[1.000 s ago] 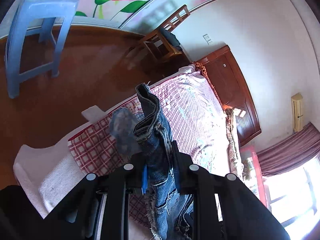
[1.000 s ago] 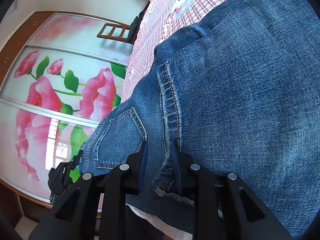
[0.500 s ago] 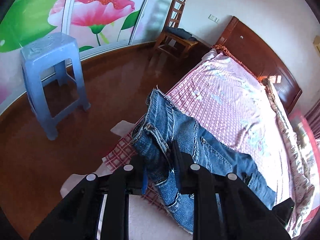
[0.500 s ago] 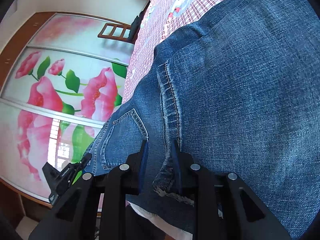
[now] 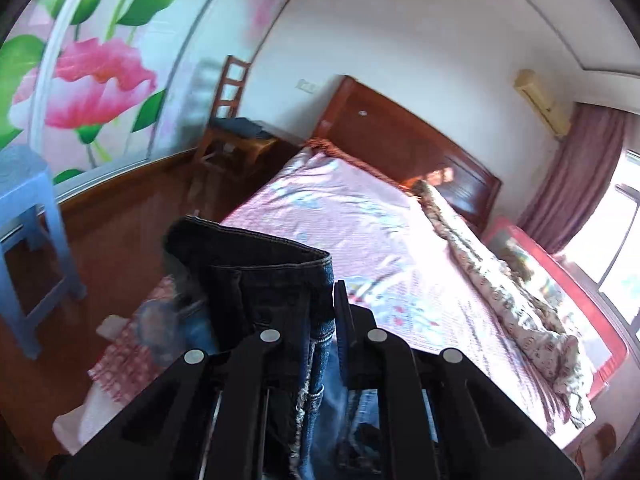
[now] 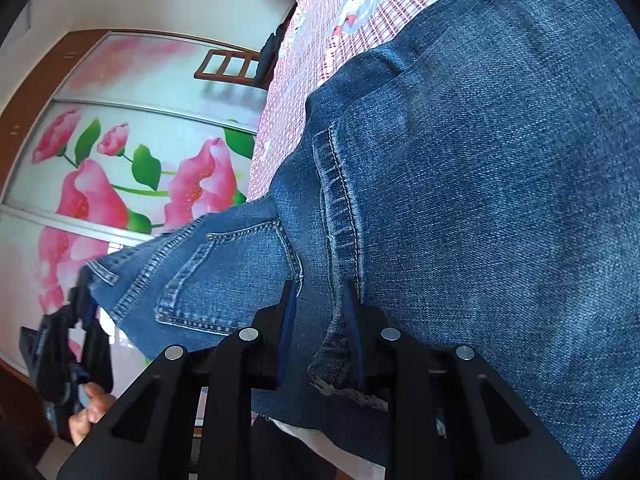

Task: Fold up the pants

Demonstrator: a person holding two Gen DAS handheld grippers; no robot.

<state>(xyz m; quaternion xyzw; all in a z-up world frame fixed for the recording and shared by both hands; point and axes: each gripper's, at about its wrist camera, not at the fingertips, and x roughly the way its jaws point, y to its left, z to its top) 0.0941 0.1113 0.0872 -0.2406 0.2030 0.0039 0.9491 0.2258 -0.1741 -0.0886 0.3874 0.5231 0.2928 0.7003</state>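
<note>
The blue denim pants (image 6: 480, 168) lie across the pink checked bed sheet (image 6: 360, 16). My right gripper (image 6: 322, 300) is shut on a frayed leg hem, with the seam running up between its fingers. My left gripper (image 5: 308, 312) is shut on the waistband end of the pants (image 5: 256, 276) and holds it lifted above the foot of the bed (image 5: 360, 232). The left gripper also shows in the right wrist view (image 6: 68, 344), at the far end of the pants, with the person's hand on it.
A blue plastic stool (image 5: 28, 240) stands on the wooden floor at the left. A wooden chair (image 5: 232, 128) with dark clothes is near the headboard (image 5: 400, 136). A rolled floral quilt (image 5: 500, 280) lies along the bed's right side. A flowered wardrobe door (image 6: 120, 180) is behind.
My left gripper has raised the waistband end and swung to face the headboard. The pants have stretched out more between the grippers. My right gripper has held still.
</note>
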